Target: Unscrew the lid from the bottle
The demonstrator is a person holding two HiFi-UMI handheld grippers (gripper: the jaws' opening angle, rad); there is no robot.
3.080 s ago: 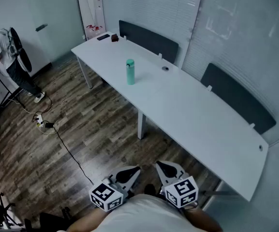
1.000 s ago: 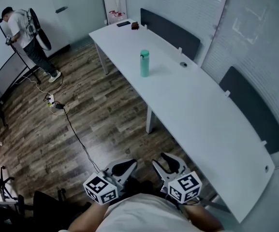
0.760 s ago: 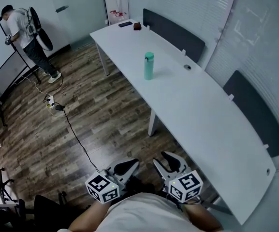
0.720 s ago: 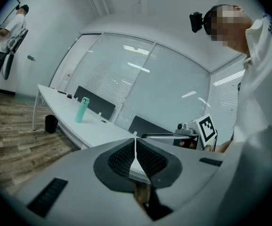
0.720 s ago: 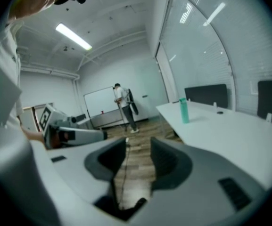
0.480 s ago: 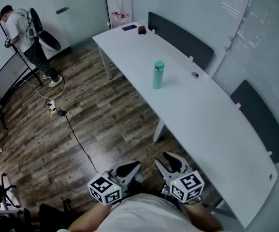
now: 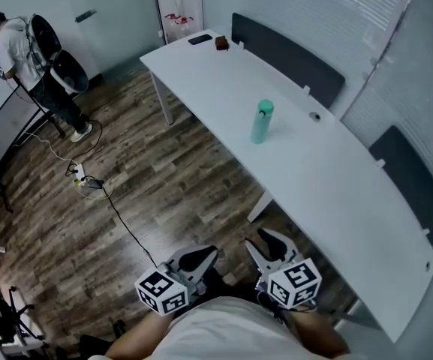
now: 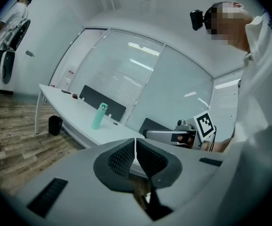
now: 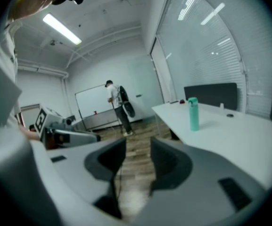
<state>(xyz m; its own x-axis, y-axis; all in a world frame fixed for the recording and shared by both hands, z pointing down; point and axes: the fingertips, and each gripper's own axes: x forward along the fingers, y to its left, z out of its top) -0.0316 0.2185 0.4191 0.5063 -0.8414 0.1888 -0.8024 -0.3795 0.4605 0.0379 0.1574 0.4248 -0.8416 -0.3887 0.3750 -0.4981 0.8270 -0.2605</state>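
Observation:
A teal bottle [image 7: 261,121] with its lid on stands upright on the long white table [image 7: 329,193], well ahead of both grippers. It also shows far off as the bottle [image 8: 98,116] in the left gripper view and the bottle [image 9: 193,113] in the right gripper view. My left gripper [image 7: 196,258] is held close to the body over the floor, its jaws shut with nothing between them. My right gripper [image 7: 270,244] is beside it near the table's edge, jaws apart and empty.
A person [image 7: 28,58] stands by a whiteboard at the far left. A power strip and cable [image 7: 96,187] lie on the wooden floor. Dark chairs [image 7: 287,51] line the table's far side. A phone [image 7: 199,40] and a small dark object [image 7: 221,42] lie at the table's far end.
The view has shifted along the table: the bottle and table now sit further right and lower in the head view. Both grippers keep their pose near the body.

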